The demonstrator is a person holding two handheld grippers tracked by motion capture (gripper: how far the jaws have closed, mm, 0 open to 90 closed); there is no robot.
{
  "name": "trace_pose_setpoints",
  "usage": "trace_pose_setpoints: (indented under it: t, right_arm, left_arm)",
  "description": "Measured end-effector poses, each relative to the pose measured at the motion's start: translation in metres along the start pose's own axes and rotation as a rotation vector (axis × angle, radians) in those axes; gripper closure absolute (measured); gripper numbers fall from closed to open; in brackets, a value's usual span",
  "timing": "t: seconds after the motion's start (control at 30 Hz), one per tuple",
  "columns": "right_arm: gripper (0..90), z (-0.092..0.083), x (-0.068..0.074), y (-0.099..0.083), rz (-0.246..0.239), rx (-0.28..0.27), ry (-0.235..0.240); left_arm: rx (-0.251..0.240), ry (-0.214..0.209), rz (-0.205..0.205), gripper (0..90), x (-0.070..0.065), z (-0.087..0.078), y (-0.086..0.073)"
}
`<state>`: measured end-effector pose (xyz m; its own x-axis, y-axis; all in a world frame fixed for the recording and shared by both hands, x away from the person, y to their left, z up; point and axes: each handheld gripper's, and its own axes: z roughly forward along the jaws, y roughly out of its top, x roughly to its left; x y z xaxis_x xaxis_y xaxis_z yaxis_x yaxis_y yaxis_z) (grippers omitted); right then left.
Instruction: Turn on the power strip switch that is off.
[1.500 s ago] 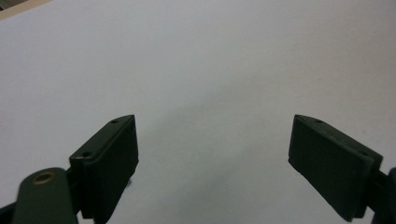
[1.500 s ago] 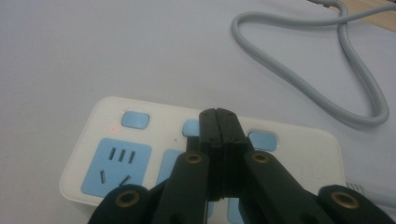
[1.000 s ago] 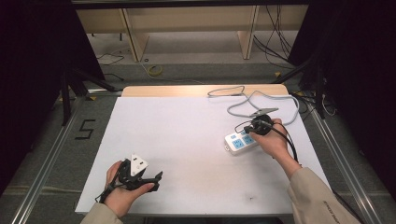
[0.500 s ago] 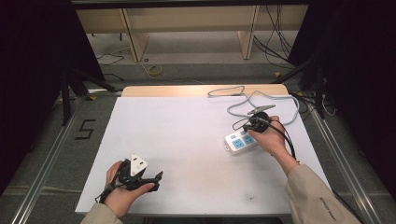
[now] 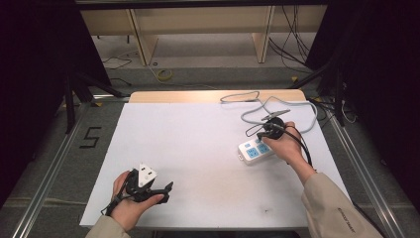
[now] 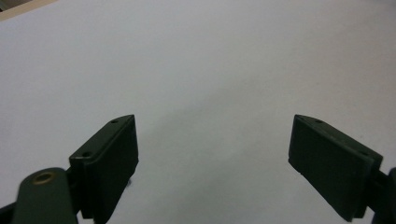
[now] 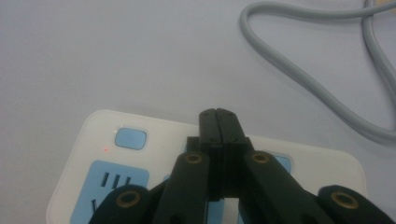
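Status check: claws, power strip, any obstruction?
Right claw shut, tips over power strip. Left claw open, nothing between. Grey cable loops beyond, clear.

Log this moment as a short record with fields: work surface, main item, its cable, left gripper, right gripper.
work surface: white table top
main item: white power strip with blue sockets, at the right side of the table
cable: grey cord looping away from the strip toward the far edge
left gripper: jaws wide apart, nothing between them, over bare table near the front left
right gripper: jaws closed together, tips over the top face of the strip beside a blue button; contact cannot be told
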<state>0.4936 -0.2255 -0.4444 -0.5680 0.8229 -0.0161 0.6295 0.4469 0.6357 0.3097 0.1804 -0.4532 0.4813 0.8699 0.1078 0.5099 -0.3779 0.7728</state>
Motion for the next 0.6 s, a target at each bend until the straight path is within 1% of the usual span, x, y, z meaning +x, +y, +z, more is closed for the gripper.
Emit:
trace_pose_setpoints:
  t: [0.13,0.37,0.6]
  right_arm:
    - [90.0,0.0002,0.0021,0.0024,-0.008,0.009,0.005]
    - [90.0,0.0027,0.0032,0.0025,-0.005,0.03,0.011]
    - [90.0,0.0023,0.002,0.0029,-0.005,0.038,0.016]
  left_arm:
    - [0.0,0.0,0.0,15.6,0.0001,0.0,0.0]
    - [-0.005,-0.002,0.001,15.6,0.0002,-0.0006,0.0002]
    - [-0.004,-0.001,-0.001,15.6,-0.0001,0.0001,0.0]
